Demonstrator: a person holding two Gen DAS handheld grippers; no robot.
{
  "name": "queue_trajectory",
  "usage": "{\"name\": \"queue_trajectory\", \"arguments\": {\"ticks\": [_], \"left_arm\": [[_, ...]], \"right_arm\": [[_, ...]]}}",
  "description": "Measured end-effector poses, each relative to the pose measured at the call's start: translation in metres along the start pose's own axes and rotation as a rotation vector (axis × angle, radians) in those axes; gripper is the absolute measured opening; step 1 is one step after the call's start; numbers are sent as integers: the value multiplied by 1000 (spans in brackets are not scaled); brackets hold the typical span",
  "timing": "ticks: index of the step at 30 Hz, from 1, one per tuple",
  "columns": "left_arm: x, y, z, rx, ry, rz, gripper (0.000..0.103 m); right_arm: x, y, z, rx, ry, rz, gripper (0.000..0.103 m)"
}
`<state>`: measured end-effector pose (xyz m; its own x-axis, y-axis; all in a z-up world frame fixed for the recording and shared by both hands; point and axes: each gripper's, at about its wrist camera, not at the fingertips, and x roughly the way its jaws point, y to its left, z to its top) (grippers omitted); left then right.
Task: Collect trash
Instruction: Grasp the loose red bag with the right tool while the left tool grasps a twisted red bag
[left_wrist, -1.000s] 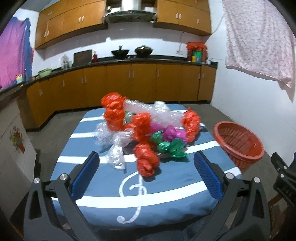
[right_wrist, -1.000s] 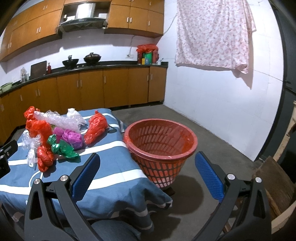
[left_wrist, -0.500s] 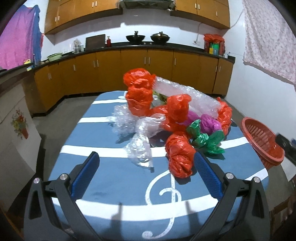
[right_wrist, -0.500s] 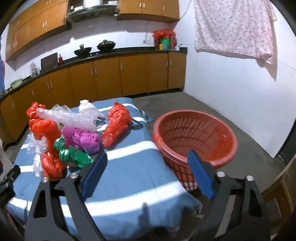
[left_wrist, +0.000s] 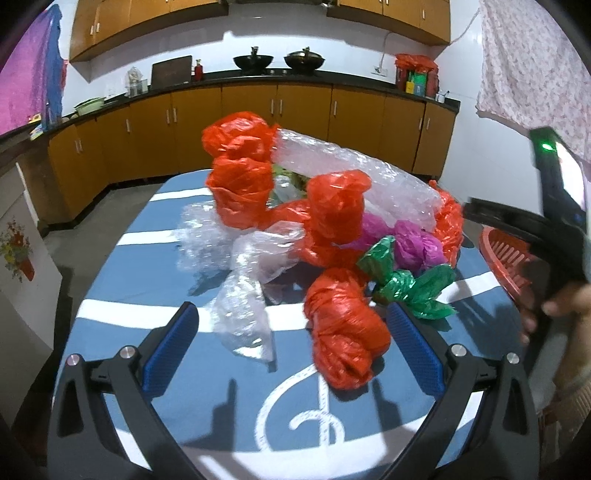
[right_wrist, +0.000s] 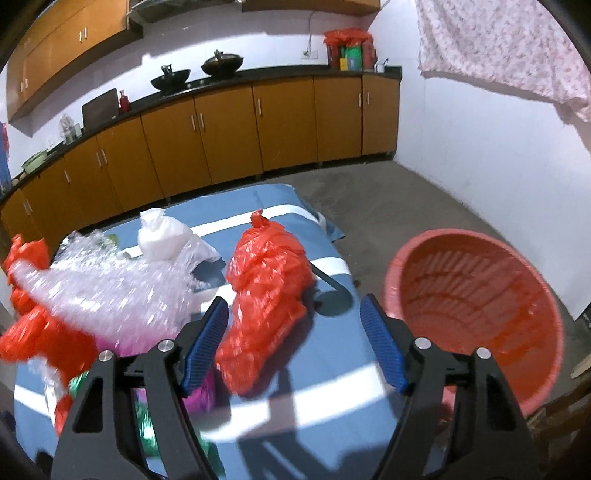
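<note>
From the left wrist, the left gripper (left_wrist: 293, 347) hangs low over the near end of the blue striped tablecloth (left_wrist: 122, 295), its blue pads spread wide with nothing pinched; a knotted red bag (left_wrist: 345, 332) lies on the cloth between them toward the right pad, and a crumpled clear bag (left_wrist: 242, 321) sits between them nearer the left pad, so the wide stance looks chosen to straddle a bulky, soft bundle. The rest of the trash is heaped beyond: more red bags, bubble wrap (left_wrist: 354, 177), a purple bag (left_wrist: 417, 243) and a green bag (left_wrist: 417, 284). At the right edge the other tool's black body and a hand (left_wrist: 561, 306) reach in, with the red basket (left_wrist: 506, 258) behind them. From the right wrist, the right gripper (right_wrist: 295, 347) points at a long red bag (right_wrist: 269, 295) lying alone at the right side of the cloth; its jaws have just been closing, yet the pads stand apart from the plastic, which lies between them nearer the left pad. The basket (right_wrist: 480, 314) waits off the table's right edge, likely kept close so each piece travels little.
</note>
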<state>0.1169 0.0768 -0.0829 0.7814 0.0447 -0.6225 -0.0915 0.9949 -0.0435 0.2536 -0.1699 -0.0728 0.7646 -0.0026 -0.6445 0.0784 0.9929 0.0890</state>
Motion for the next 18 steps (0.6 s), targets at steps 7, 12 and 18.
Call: {"name": "queue_trajectory", "arguments": {"ticks": [7,12,18], "left_arm": [[20,-16,1,30,30,-14,99],[28,-17,-2,15,57,-26,96],[33,-20,-4,5,80,-45,86]], "right_arm": [[40,1,-6,-39,107,29,53],[28,-1,-17,-54,104,90,13],[-17,-11,-24,-62,21,111,8]]}}
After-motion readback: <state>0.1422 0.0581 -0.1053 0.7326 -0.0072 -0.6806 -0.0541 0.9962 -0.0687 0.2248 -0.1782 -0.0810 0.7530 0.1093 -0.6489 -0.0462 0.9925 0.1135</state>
